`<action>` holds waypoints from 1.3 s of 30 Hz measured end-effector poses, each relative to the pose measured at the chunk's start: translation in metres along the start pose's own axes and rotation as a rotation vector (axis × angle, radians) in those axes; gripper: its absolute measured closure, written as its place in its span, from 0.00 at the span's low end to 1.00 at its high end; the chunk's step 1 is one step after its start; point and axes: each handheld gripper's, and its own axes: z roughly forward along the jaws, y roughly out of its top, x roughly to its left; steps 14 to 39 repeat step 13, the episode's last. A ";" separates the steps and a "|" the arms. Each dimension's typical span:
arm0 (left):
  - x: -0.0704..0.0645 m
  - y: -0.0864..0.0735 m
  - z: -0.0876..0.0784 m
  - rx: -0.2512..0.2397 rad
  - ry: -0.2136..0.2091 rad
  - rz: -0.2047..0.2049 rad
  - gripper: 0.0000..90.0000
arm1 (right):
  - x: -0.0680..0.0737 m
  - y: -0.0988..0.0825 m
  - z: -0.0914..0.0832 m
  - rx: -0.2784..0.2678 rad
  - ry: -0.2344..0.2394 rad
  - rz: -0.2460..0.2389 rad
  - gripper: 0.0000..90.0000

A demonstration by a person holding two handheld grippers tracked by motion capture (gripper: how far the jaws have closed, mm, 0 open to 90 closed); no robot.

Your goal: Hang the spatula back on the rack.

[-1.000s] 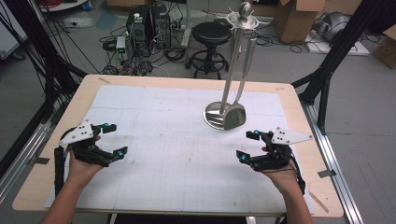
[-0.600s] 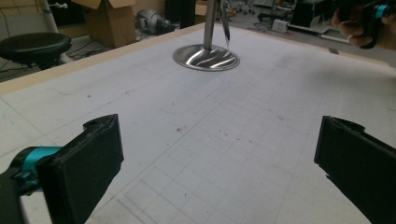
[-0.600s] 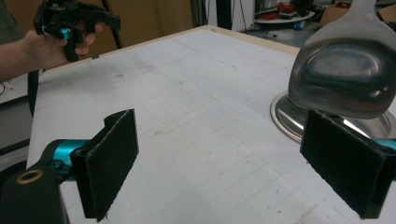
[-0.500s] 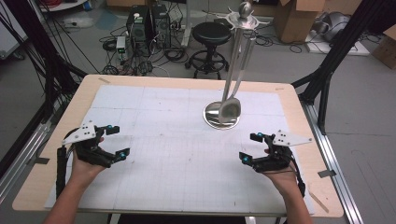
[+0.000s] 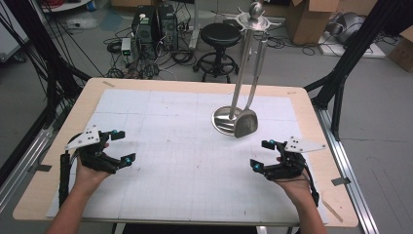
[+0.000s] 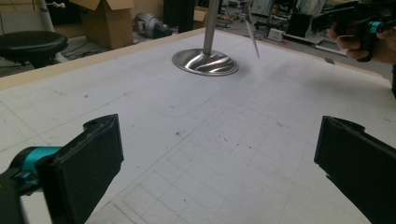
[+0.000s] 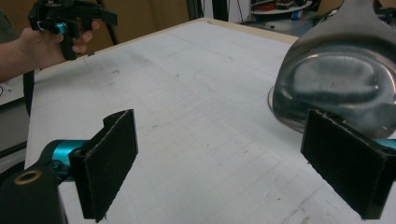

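Note:
A steel utensil stand (image 5: 225, 121) with a round base (image 6: 205, 62) rises from the far middle of the white grid mat (image 5: 185, 146). A broad-bladed steel utensil (image 5: 246, 124) hangs from its top, and its blade (image 7: 336, 84) looms close in the right gripper view. My left gripper (image 5: 124, 145) hovers at the near left, open, with nothing between its pads (image 6: 84, 163). My right gripper (image 5: 259, 155) hovers at the near right, just short of the hanging blade. Its jaws have just been opening and stand wide with nothing between its pads (image 7: 109, 158).
The wooden table edge (image 5: 311, 126) frames the mat. Behind the table stand a black stool (image 5: 221, 36), computer cases (image 5: 151, 24) and cardboard boxes. Black frame struts (image 5: 341, 73) rise at the right. Each gripper view shows the other hand (image 6: 359, 28) (image 7: 65, 23) farther off.
The right gripper's jaws stand a little wider than a second ago. The hanging utensil's blade has shifted slightly to the right. The left hand has kept still.

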 end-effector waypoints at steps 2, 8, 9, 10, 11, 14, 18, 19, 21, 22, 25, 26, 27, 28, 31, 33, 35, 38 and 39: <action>0.001 0.000 0.001 0.001 -0.001 0.000 0.02 | -0.001 -0.001 0.002 0.008 0.002 -0.004 0.11; 0.003 -0.001 0.002 -0.005 0.003 -0.007 0.02 | -0.001 -0.001 0.003 0.024 0.006 -0.002 0.11; 0.004 -0.001 0.002 -0.007 0.004 -0.006 0.02 | -0.001 -0.002 0.003 0.028 0.005 0.000 0.11; 0.005 -0.001 0.003 -0.009 0.004 -0.013 0.02 | -0.001 -0.002 0.003 0.029 0.004 0.000 0.11; 0.005 -0.002 0.003 -0.007 0.004 -0.012 0.02 | -0.001 -0.003 0.003 0.031 0.002 0.000 0.11; 0.005 -0.002 0.004 -0.001 0.004 -0.011 0.02 | -0.001 -0.003 0.002 0.028 -0.005 -0.002 0.11; 0.005 -0.002 0.004 -0.001 0.004 -0.011 0.02 | -0.001 -0.003 0.002 0.028 -0.005 -0.002 0.11; 0.005 -0.002 0.004 -0.001 0.004 -0.011 0.02 | -0.001 -0.003 0.002 0.028 -0.005 -0.002 0.11; 0.005 -0.002 0.004 -0.001 0.004 -0.011 0.02 | -0.001 -0.003 0.002 0.028 -0.005 -0.002 0.11; 0.005 -0.002 0.004 -0.001 0.004 -0.011 0.02 | -0.001 -0.003 0.002 0.028 -0.005 -0.002 0.11; 0.005 -0.002 0.004 -0.001 0.004 -0.011 0.02 | -0.001 -0.003 0.002 0.028 -0.005 -0.002 0.11; 0.005 -0.002 0.004 -0.001 0.004 -0.011 0.02 | -0.001 -0.003 0.002 0.028 -0.005 -0.002 0.11; 0.005 -0.002 0.004 -0.001 0.004 -0.011 0.02 | -0.001 -0.003 0.002 0.028 -0.005 -0.002 0.11; 0.005 -0.002 0.004 -0.001 0.004 -0.011 0.02 | -0.001 -0.003 0.002 0.028 -0.005 -0.002 0.11; 0.005 -0.002 0.004 -0.001 0.004 -0.011 0.02 | -0.001 -0.003 0.002 0.028 -0.005 -0.002 0.11; 0.005 -0.002 0.004 -0.001 0.004 -0.011 0.02 | -0.001 -0.003 0.002 0.028 -0.005 -0.002 0.11; 0.005 -0.002 0.004 -0.001 0.004 -0.011 0.02 | -0.001 -0.003 0.002 0.028 -0.005 -0.002 0.11; 0.005 -0.002 0.004 -0.001 0.004 -0.011 0.02 | -0.001 -0.003 0.002 0.028 -0.005 -0.002 0.11; 0.005 -0.002 0.004 -0.001 0.004 -0.011 0.02 | -0.001 -0.003 0.002 0.028 -0.005 -0.002 0.11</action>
